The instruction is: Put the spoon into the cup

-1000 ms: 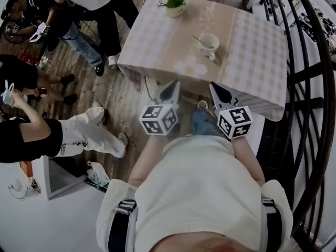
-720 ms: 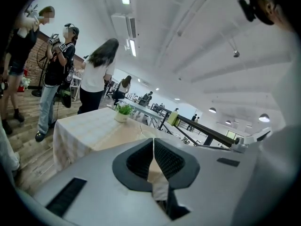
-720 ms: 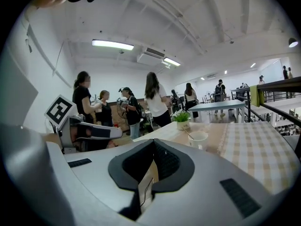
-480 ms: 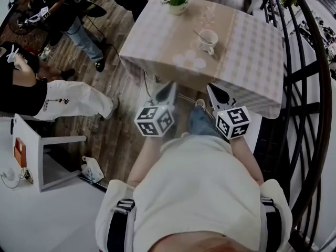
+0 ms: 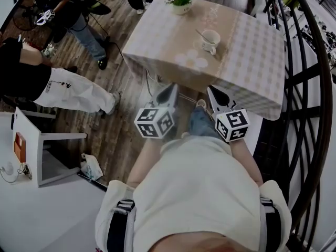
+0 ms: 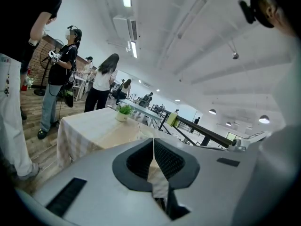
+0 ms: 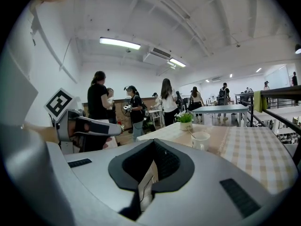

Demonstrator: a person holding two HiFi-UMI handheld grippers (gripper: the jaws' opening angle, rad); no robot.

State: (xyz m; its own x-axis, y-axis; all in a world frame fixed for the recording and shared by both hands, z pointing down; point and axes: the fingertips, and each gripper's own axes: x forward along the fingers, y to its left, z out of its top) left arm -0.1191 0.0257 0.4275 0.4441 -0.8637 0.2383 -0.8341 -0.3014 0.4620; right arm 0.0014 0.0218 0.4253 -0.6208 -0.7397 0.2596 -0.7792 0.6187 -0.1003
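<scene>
A white cup (image 5: 210, 40) stands on the table with the checked cloth (image 5: 252, 51), and a spoon (image 5: 200, 34) leans in it with its handle sticking out to the left. The right gripper view shows the same cup (image 7: 201, 140) and spoon handle (image 7: 190, 131) ahead. Both grippers hang in front of the table's near edge, short of the cup. My left gripper (image 5: 171, 88) is shut and empty, its jaws meeting in the left gripper view (image 6: 154, 140). My right gripper (image 5: 212, 91) is shut too, with nothing between its pads (image 7: 153, 143).
A small potted plant (image 5: 181, 0) sits at the table's far edge. Several people stand or sit on the wooden floor at the left (image 5: 63, 88). A black metal railing (image 5: 307, 104) runs along the right. A white stool (image 5: 37, 151) stands at the lower left.
Both grippers have edged forward toward the table, still shut. The people at the left have shifted in the head view as it moved.
</scene>
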